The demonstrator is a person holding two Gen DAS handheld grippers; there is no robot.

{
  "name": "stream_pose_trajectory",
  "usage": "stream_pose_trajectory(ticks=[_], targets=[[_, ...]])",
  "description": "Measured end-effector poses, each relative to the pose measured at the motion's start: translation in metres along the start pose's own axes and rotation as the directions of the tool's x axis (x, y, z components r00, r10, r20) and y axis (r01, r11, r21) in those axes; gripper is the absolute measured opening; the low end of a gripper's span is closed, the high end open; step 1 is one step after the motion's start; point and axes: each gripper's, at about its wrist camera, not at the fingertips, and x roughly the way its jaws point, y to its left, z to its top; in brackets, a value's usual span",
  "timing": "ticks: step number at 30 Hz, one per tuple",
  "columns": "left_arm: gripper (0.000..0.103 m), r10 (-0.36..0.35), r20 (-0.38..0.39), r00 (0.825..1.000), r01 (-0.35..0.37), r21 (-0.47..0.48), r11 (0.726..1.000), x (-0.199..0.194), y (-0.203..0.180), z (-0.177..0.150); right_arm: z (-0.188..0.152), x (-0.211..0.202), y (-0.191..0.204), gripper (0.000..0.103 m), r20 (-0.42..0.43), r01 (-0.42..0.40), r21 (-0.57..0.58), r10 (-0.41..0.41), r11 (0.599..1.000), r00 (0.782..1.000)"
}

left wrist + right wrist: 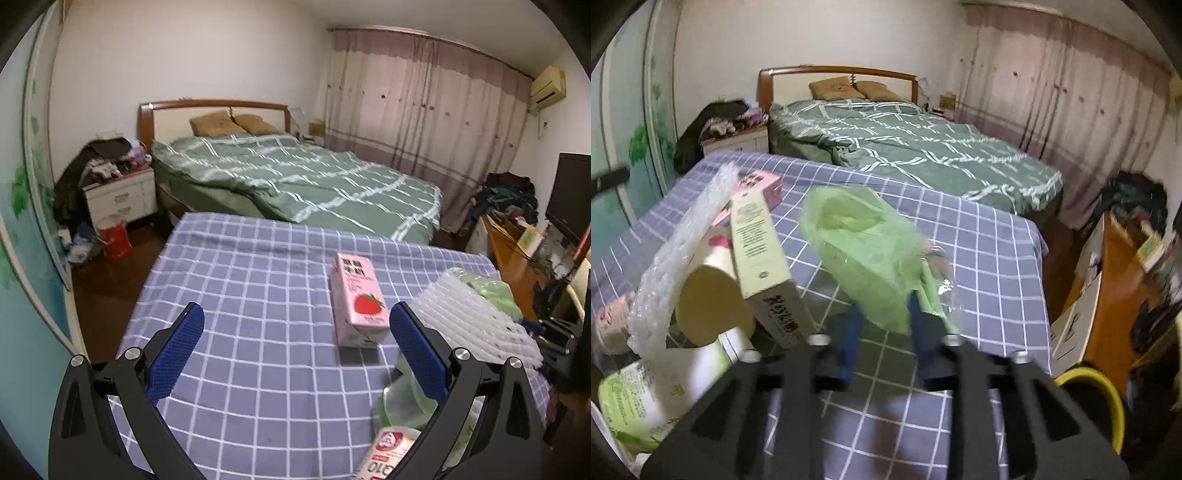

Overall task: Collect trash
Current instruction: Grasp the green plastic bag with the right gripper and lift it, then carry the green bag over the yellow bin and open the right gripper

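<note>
My left gripper [295,325] is open and empty above the blue checked tablecloth [258,266]. A pink strawberry milk carton [356,299] lies just inside its right finger. A sheet of bubble wrap [476,317], a clear green cup [402,402] and a red-and-white bottle [388,450] lie at the right. My right gripper [886,314] is shut on a crumpled green plastic bag [864,243] and holds it above the cloth. To its left lie a long cream box [764,266], a paper roll [709,306], bubble wrap [687,236] and the pink carton [761,184].
A yellow-rimmed bin [1104,402] stands on the floor right of the table. A green bed [295,181] lies behind the table. A red bucket [112,236] and a nightstand [122,195] stand at the left. A wooden desk [513,258] with clutter is on the right.
</note>
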Motion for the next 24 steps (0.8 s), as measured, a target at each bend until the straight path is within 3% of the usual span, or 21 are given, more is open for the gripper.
stream_pose_trajectory(ticks=[3,7,14,19,24], targets=[[0.099,-0.015,0.012,1.0,0.014,0.033,0.999,-0.005,-0.01,-0.011,0.004,-0.013,-0.019,0.008,0.034,-0.058,0.09,0.055,0.994,0.998],[0.099,0.015,0.038,0.999,-0.018,0.085,0.996,-0.009,-0.02,-0.018,0.007,-0.039,-0.037,0.008,0.088,-0.114,0.176,0.1,0.978,0.991],[0.099,0.004,0.038,0.999,-0.007,0.088,0.996,-0.014,-0.023,-0.019,-0.012,-0.086,-0.065,0.007,0.14,-0.133,0.303,0.094,0.944,0.986],[0.099,-0.013,0.04,0.999,0.01,0.072,0.997,-0.018,-0.021,-0.017,-0.046,-0.12,-0.104,0.008,0.13,-0.034,0.425,-0.024,0.904,0.991],[0.099,-0.025,0.044,0.999,0.022,0.077,0.997,-0.021,-0.023,-0.017,-0.085,-0.131,-0.146,0.008,0.037,0.122,0.54,-0.168,0.833,0.985]])
